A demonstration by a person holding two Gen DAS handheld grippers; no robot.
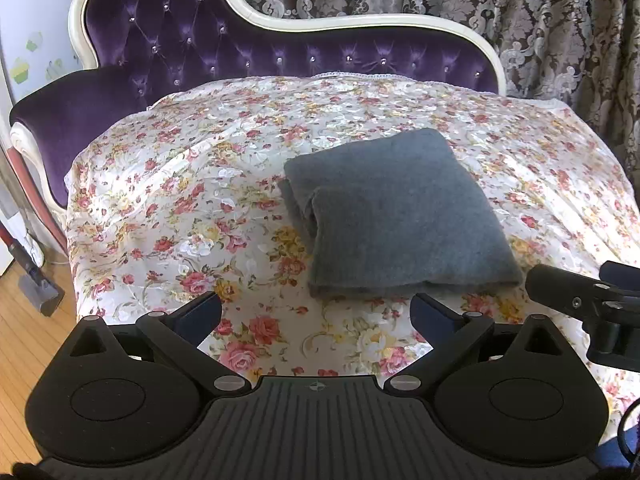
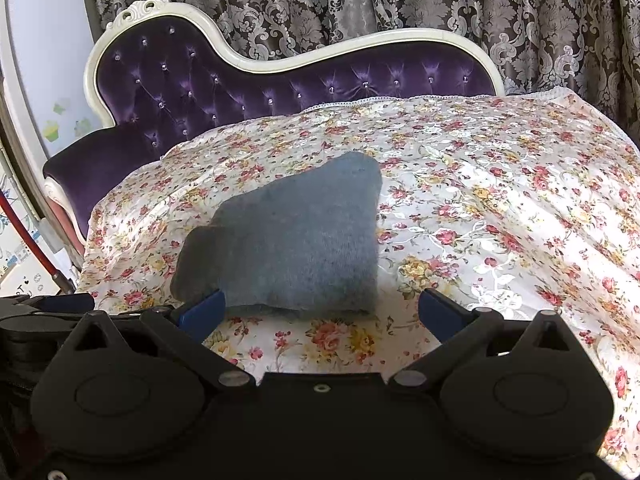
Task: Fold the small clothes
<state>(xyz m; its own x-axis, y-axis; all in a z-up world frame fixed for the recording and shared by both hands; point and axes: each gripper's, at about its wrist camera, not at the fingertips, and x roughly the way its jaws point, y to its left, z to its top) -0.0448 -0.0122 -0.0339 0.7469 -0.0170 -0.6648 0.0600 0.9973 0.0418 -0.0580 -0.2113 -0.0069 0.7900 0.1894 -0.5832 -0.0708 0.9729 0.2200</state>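
Note:
A folded grey knit garment (image 1: 400,212) lies in a thick square bundle on the floral cover (image 1: 168,208). In the right wrist view the garment (image 2: 296,240) sits just beyond the fingertips. My left gripper (image 1: 316,314) is open and empty, just short of the garment's near edge. My right gripper (image 2: 322,310) is open and empty, close to the garment's near edge; its body also shows at the right edge of the left wrist view (image 1: 592,304).
The floral cover (image 2: 500,220) drapes over a purple tufted sofa (image 1: 200,44) with a cream frame. Patterned curtains (image 1: 520,8) hang behind. Wooden floor (image 1: 24,344) and a vacuum head (image 1: 38,284) are at the left.

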